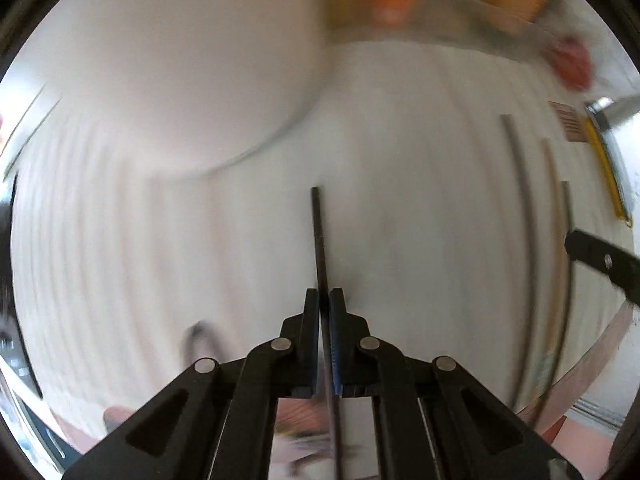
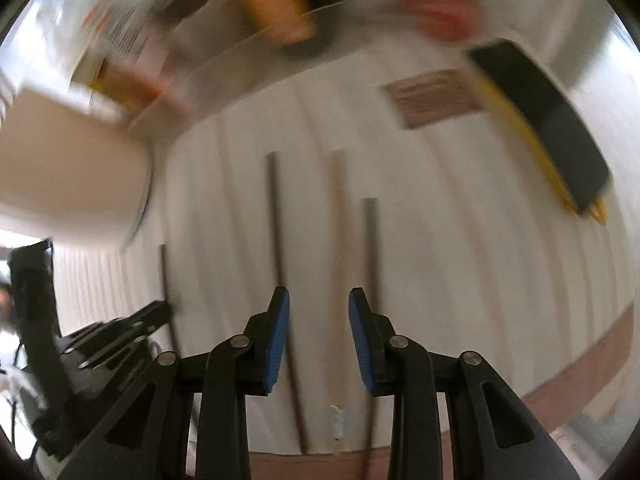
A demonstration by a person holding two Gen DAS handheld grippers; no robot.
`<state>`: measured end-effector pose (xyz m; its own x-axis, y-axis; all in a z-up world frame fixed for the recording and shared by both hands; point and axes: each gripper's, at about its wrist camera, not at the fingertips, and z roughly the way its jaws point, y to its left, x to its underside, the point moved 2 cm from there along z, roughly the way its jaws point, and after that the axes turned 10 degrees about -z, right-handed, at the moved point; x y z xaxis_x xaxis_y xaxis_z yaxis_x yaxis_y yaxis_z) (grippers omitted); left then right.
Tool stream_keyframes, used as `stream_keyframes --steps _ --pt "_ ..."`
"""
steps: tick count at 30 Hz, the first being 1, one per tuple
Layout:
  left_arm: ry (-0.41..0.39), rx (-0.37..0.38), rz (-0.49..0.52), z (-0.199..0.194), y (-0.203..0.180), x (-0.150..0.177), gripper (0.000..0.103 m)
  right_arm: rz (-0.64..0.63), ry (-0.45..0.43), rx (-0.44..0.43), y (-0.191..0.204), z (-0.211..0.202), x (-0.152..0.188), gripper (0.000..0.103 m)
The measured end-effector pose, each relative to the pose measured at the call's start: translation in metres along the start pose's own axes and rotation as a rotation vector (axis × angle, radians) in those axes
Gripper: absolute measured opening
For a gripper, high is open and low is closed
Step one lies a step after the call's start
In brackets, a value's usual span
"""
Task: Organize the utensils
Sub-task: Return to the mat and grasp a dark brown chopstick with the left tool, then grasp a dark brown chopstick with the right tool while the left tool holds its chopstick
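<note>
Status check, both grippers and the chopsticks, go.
Left gripper shut on dark chopstick. Right gripper open over three chopsticks. Nothing blocking.

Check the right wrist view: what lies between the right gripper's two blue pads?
Between the right gripper pads lies one light wooden chopstick on the white mat; dark chopsticks flank them. Motion blur hides contact.

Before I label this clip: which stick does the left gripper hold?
On the white mat several thin sticks lie side by side. It is the dark stick off alone, clamped by the left gripper; the other sticks lie loose.
</note>
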<state>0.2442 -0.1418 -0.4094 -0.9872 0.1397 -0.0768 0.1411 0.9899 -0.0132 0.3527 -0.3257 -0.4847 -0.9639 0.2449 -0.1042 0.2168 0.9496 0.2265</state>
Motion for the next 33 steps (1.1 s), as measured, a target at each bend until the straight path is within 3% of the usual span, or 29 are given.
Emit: stream_keyframes --steps 4,10,11,13,21,25,28,33 --pt "0.008 -0.015 -0.126 0.002 0.061 0.011 0.003 -0.072 0.061 0.042 0.026 0.028 -0.008 0.033" --pt "0.009 0.024 -0.214 0.003 0.099 0.024 0.003 -0.148 0.107 0.159 0.053 0.041 -0.011 0.031" --pt "0.005 0.034 -0.22 0.004 0.1 0.026 0.003 -0.151 0.106 0.179 0.056 0.041 -0.011 0.028" --pt "-0.004 0.042 -0.227 0.003 0.107 0.029 0.003 -0.163 0.102 0.208 0.064 0.041 -0.01 0.006" --pt "-0.01 0.063 -0.242 -0.018 0.146 0.04 0.003 -0.252 0.163 0.123 0.115 0.045 0.023 0.006" --pt "-0.002 0.071 -0.245 -0.028 0.145 0.034 0.003 -0.298 0.202 0.071 0.148 0.048 0.044 0.006" --pt "0.028 0.072 -0.243 -0.027 0.146 0.031 0.006 -0.342 0.205 0.109 0.162 0.048 0.048 0.006" --pt "0.056 0.089 -0.215 -0.02 0.141 0.032 0.007 -0.338 0.252 0.082 0.164 0.05 0.039 0.006"
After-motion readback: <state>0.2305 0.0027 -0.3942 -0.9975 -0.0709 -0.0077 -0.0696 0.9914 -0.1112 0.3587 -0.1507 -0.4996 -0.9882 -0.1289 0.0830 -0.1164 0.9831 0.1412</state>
